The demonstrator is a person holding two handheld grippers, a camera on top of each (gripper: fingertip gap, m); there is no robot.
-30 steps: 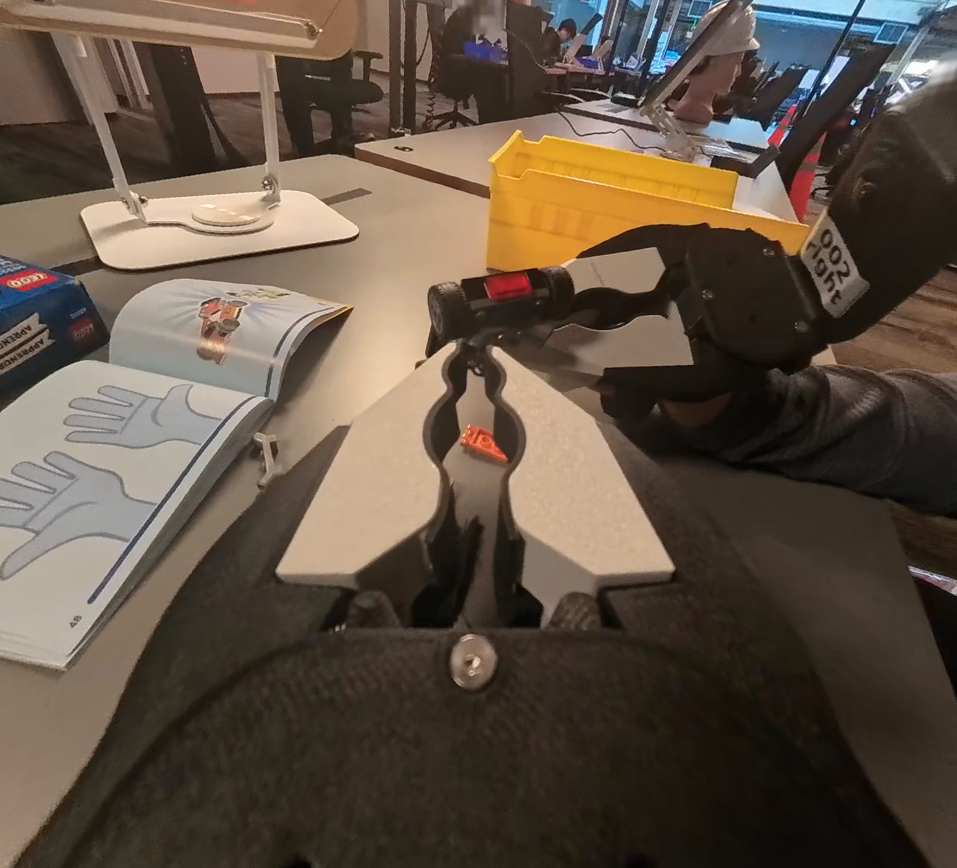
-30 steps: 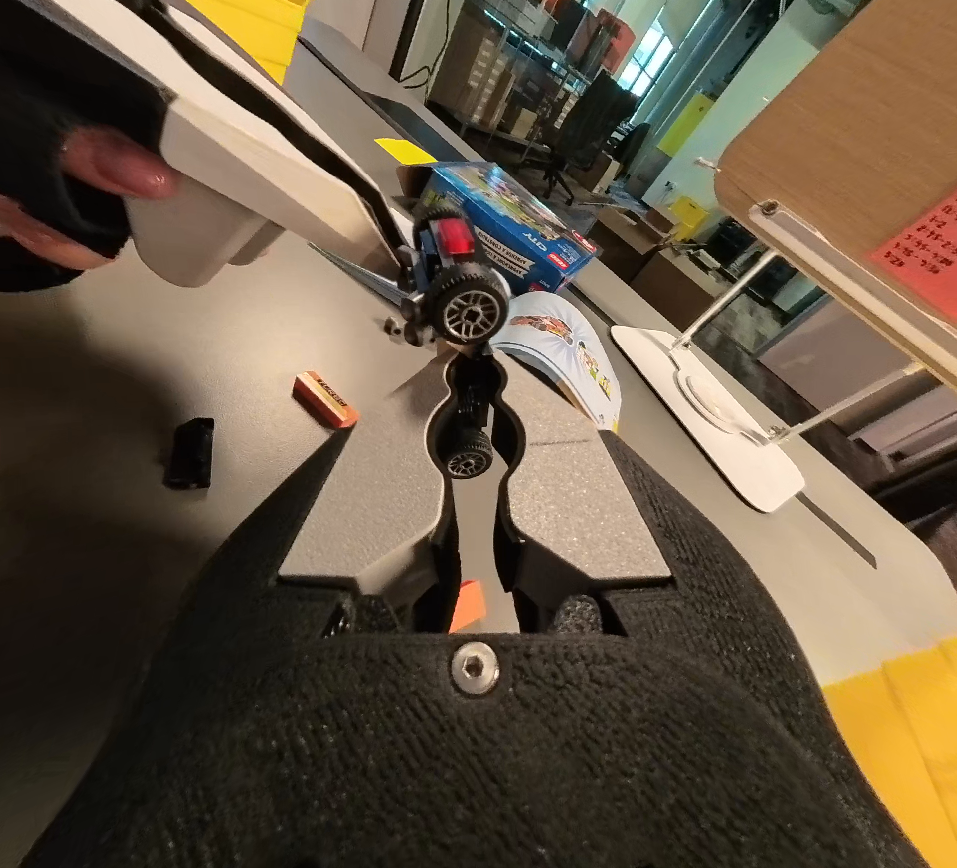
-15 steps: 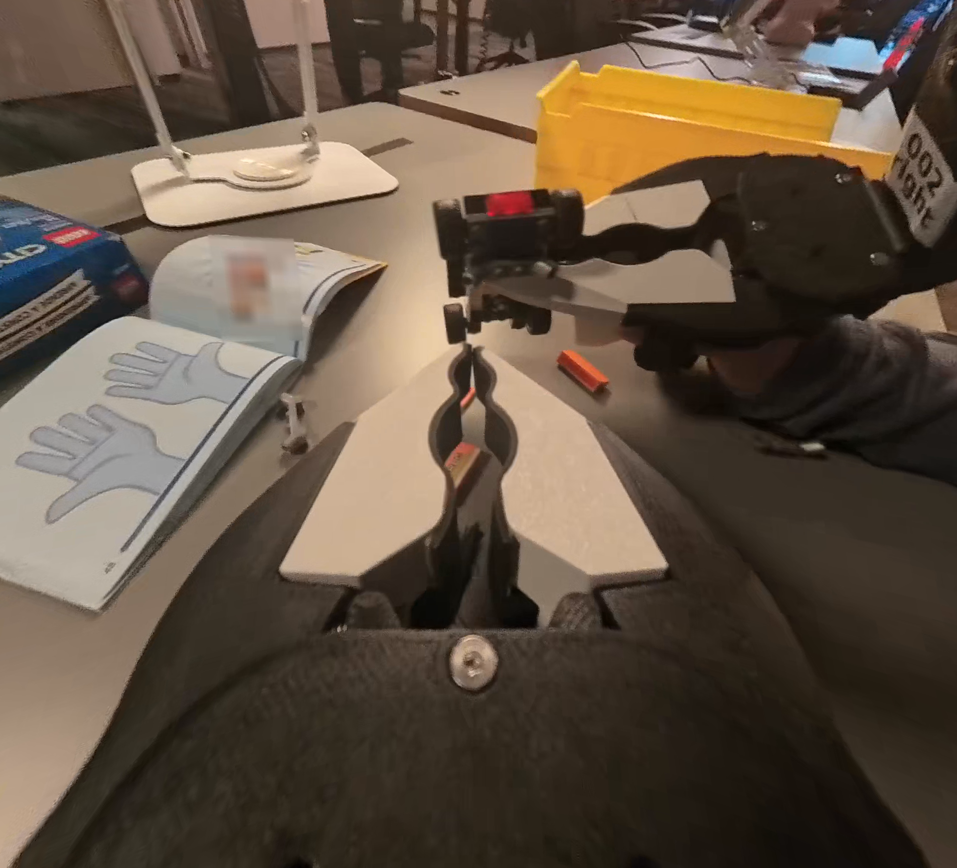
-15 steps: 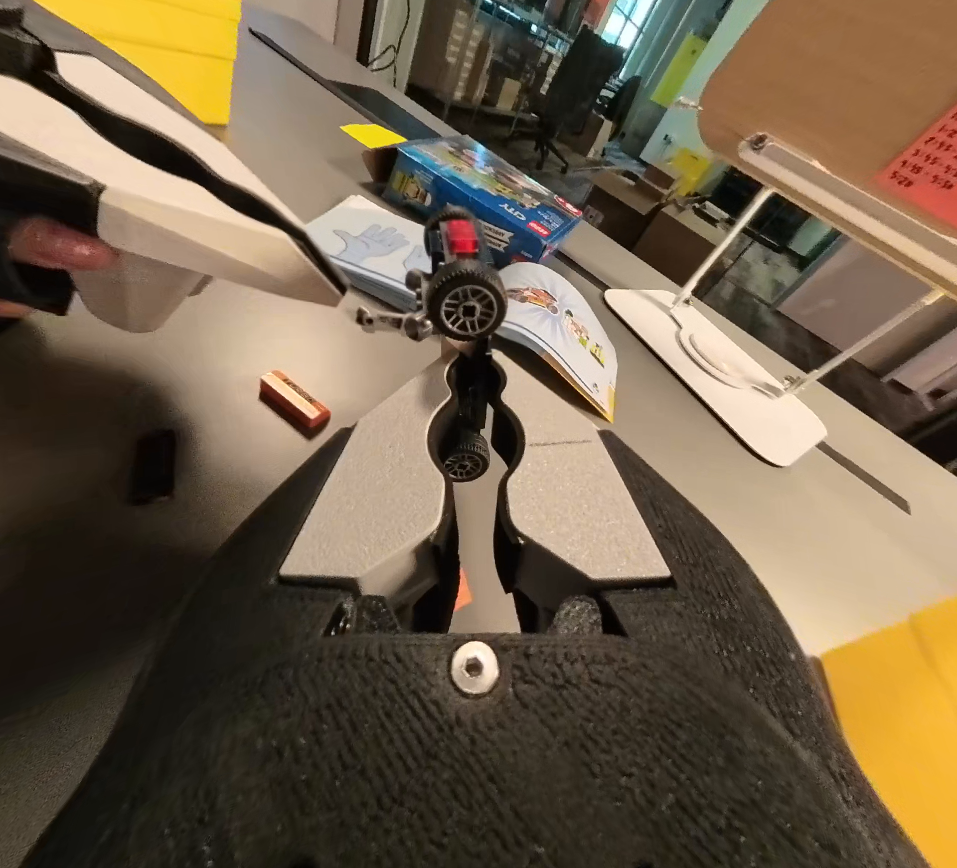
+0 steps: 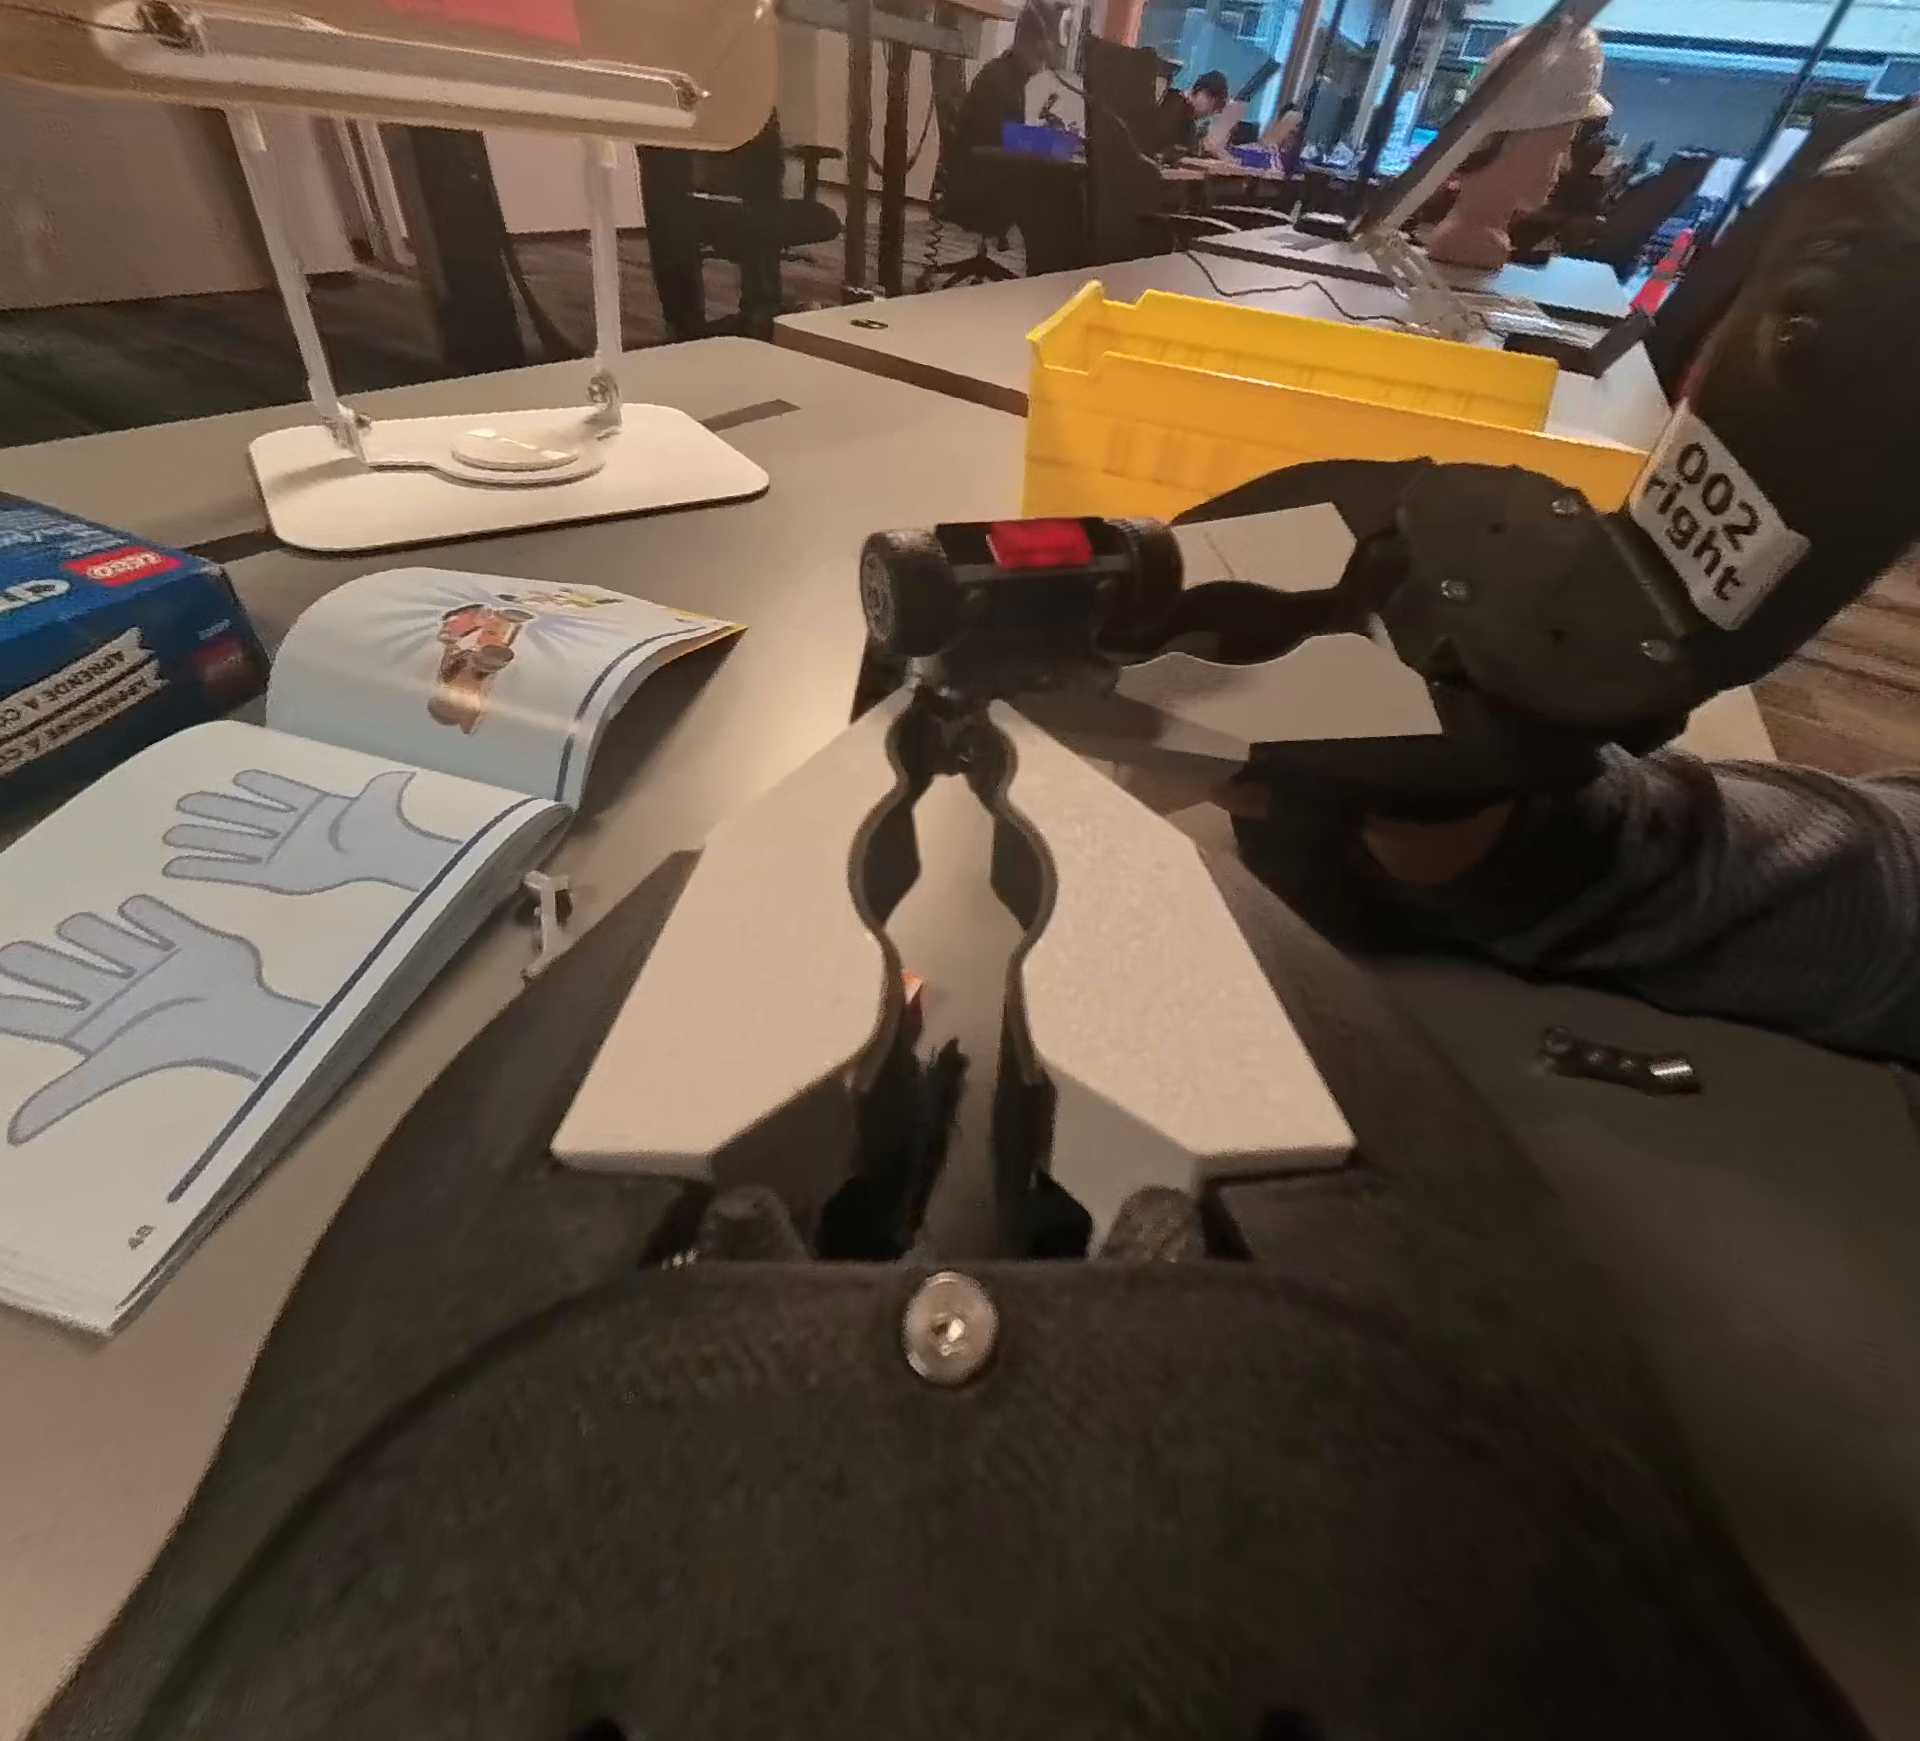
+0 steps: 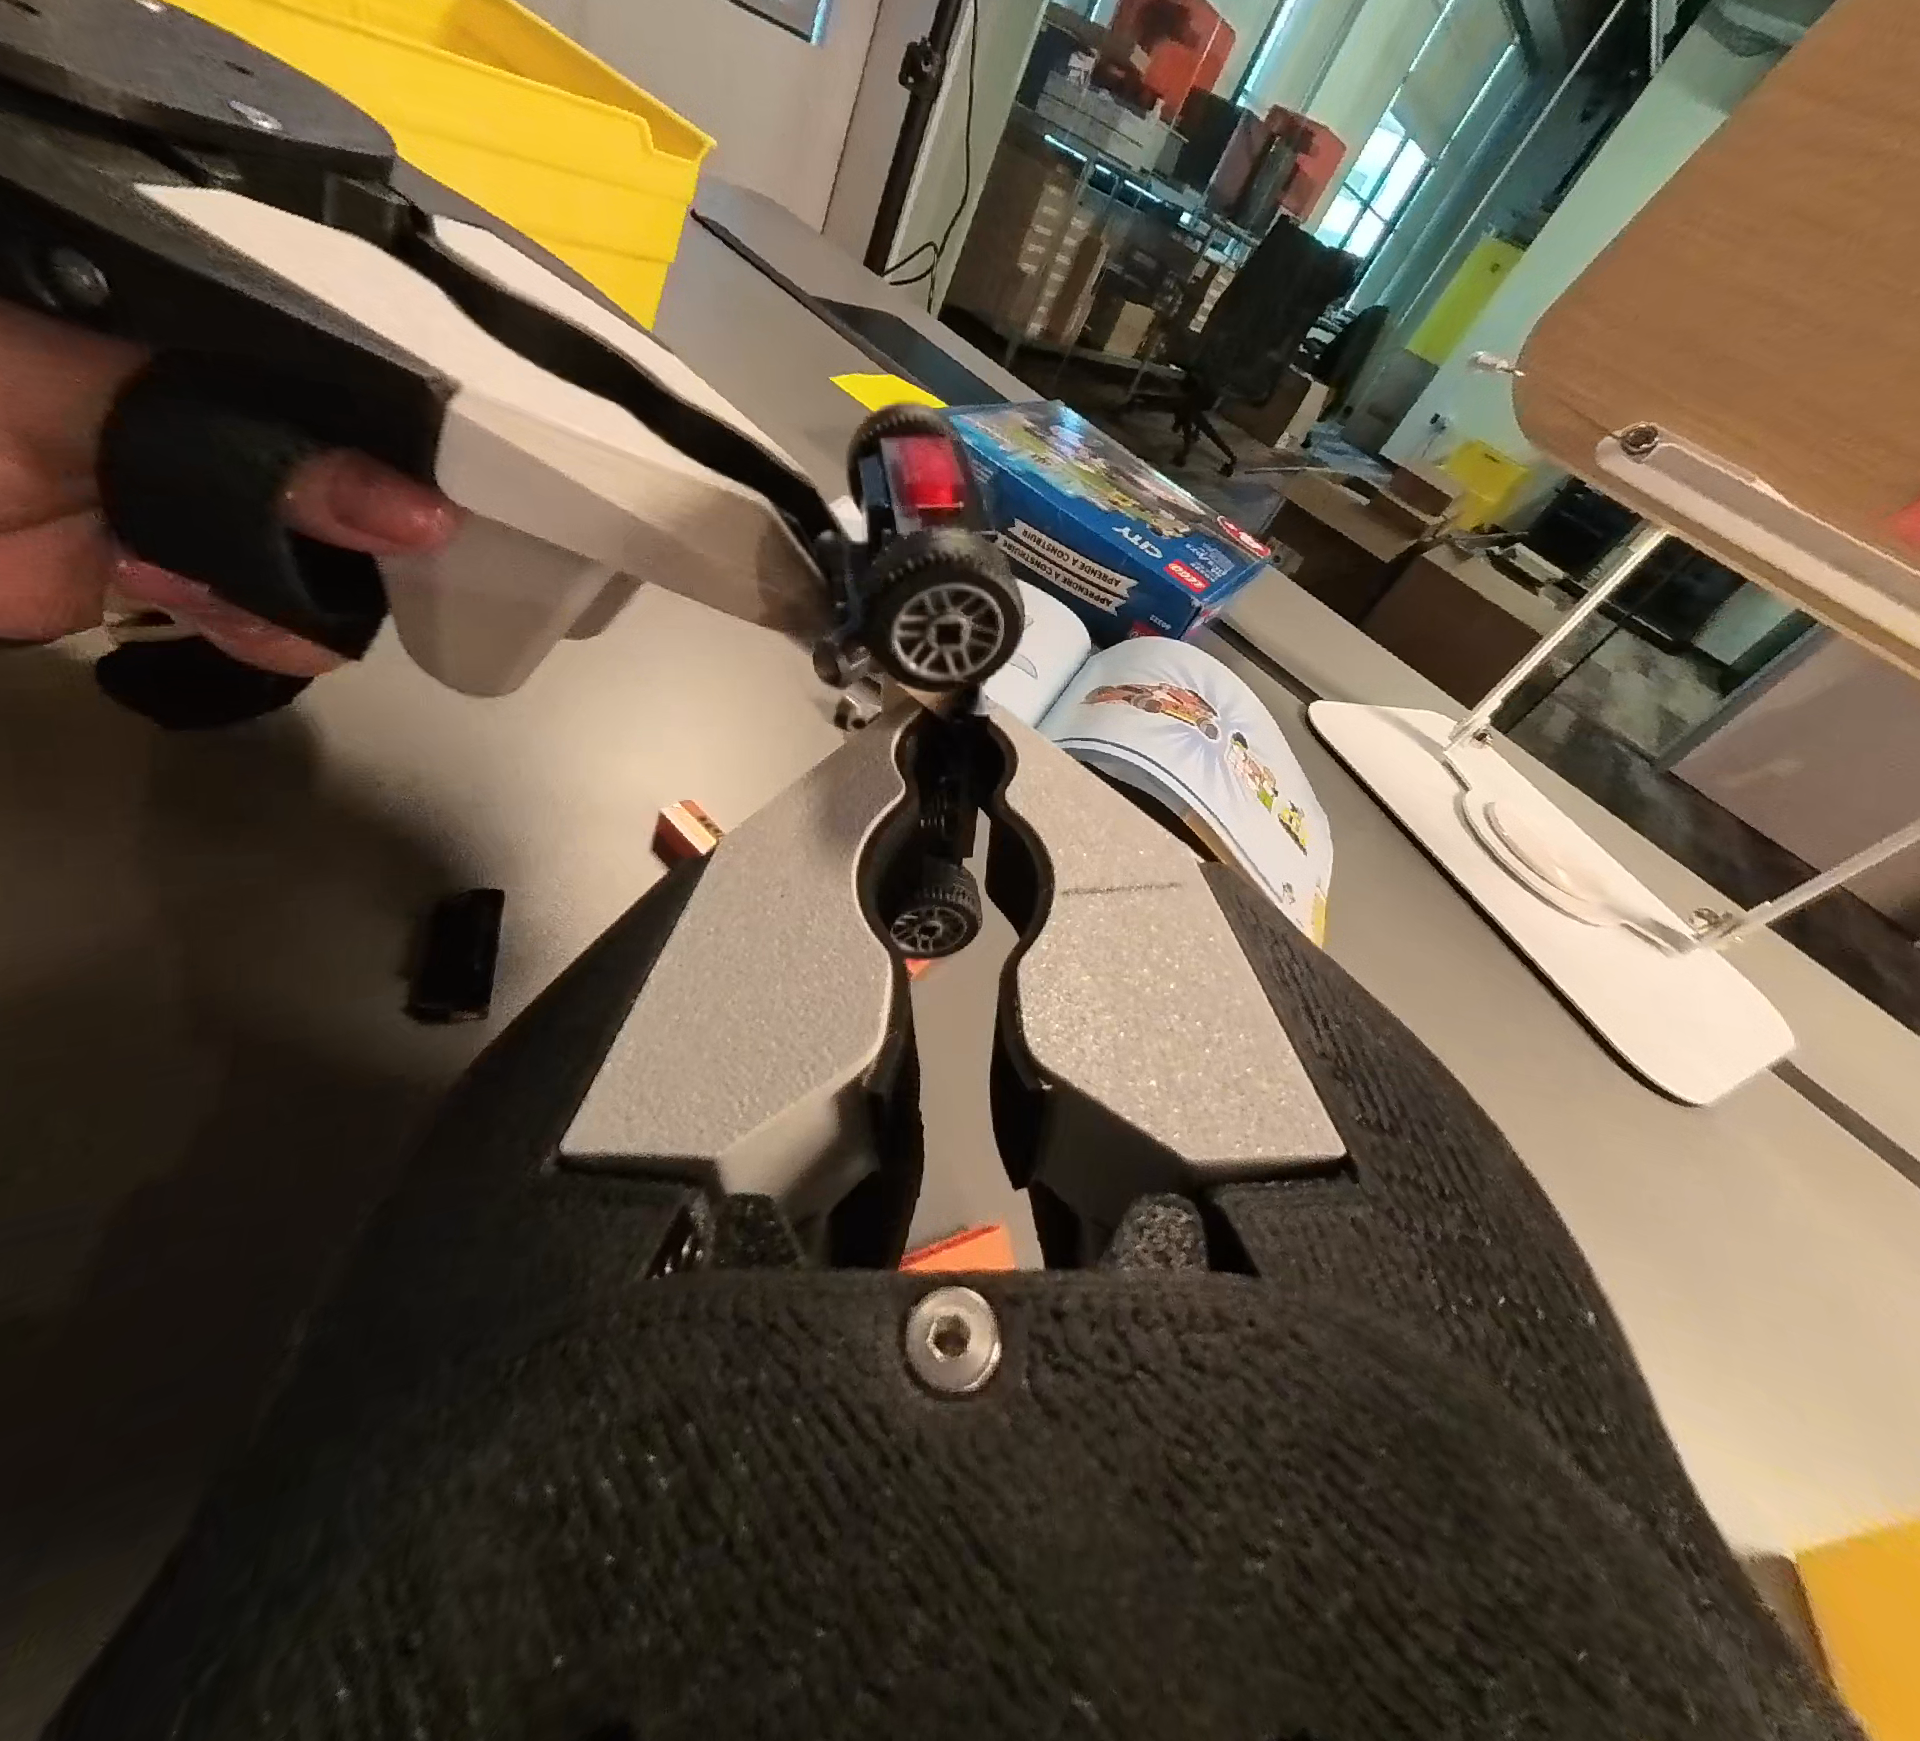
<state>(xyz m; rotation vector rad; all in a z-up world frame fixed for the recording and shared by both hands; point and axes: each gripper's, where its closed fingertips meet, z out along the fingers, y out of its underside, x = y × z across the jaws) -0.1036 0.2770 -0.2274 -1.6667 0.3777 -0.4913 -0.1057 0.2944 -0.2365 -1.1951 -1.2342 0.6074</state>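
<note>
You are holding the car (image 5: 1039, 585) in the air over the table (image 6: 260, 860), in front of the yellow bin (image 5: 1278, 413), with both claws meeting on it at about a right angle. Your right claw (image 6: 951, 715) is nearly shut along the car's black frame. The frame is running down the slot between the fingers, a small wheel is sitting in the hollow further back, and a big spoked wheel is standing just past the tips. Your left claw (image 5: 951, 717) is coming at the car from the side and below. Its fingers are almost closed, and they seem to be nipping a small dark stub on the underside, though blur is hiding how squarely the pads are pressing. Since the right claw is carrying most of the car, I judge that hand is the one to be holding still and firm, while the left is working only with light, straight pressure. Any twist at that narrow stub is likely to be levering pieces apart. The left tips are biting very little, so they are looking liable to slip, and lining them up square to the stub is the safer hold. Loose pieces are lying on the table below: an orange brick (image 6: 686, 834), a black piece (image 6: 457, 953) and, by the open booklet (image 5: 312, 860), a small grey part (image 5: 545, 902).
</note>
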